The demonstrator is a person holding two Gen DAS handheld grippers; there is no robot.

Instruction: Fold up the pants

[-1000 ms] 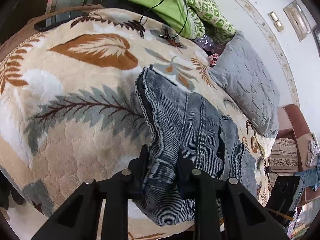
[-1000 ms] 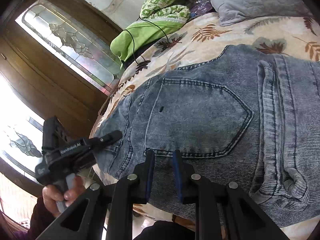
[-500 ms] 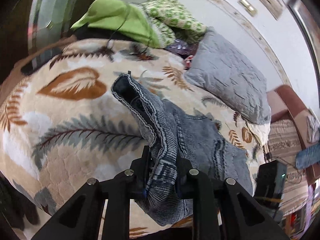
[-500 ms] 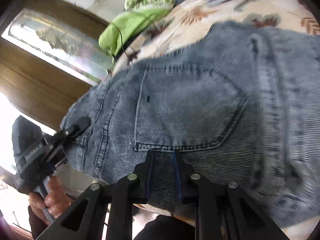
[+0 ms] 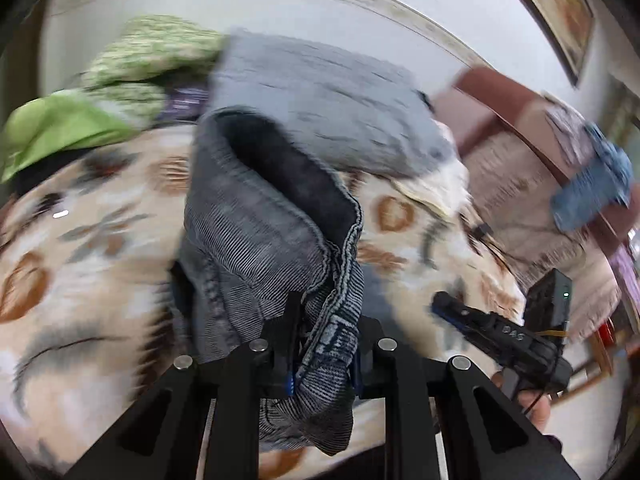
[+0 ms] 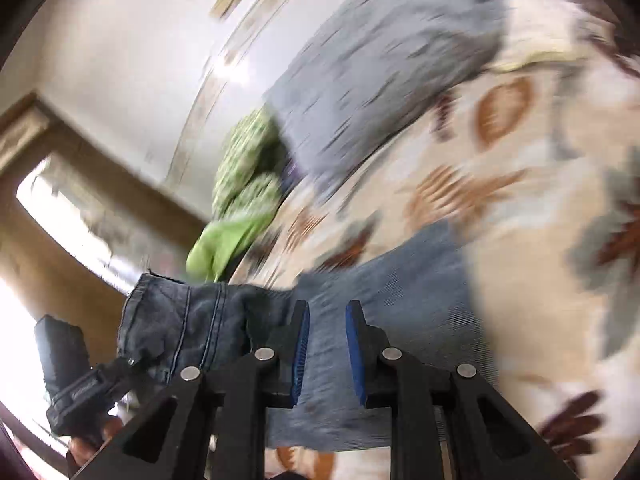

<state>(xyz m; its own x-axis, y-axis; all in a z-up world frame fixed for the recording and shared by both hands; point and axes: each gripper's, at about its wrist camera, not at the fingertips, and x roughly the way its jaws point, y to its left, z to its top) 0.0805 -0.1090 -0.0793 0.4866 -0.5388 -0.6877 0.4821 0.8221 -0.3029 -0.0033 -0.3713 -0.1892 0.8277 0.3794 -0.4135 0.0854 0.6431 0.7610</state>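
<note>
The grey-blue jeans [image 5: 256,236] hang lifted off the bed, waistband end bunched between the pads of my left gripper [image 5: 324,344], which is shut on them. In the right wrist view the jeans [image 6: 384,296] stretch between both grippers, above the blanket. My right gripper [image 6: 327,344] stands with its blue pads on either side of the denim edge; the gap looks wider than before and its grip is unclear. The left gripper [image 6: 100,380] shows at lower left, holding the darker end. The right gripper [image 5: 496,336] shows at the right in the left wrist view. Both views are motion-blurred.
The bed has a cream blanket with leaf print [image 5: 80,248]. A grey pillow [image 5: 328,108] and green bedding [image 5: 60,128] lie at the head by the wall. A brown chair with clothes [image 5: 560,168] stands to the right. A window and wooden frame [image 6: 60,216] are at left.
Both grippers have swung up and toward the head of the bed, lifting the jeans off the blanket. The right gripper's pads stand further apart than before.
</note>
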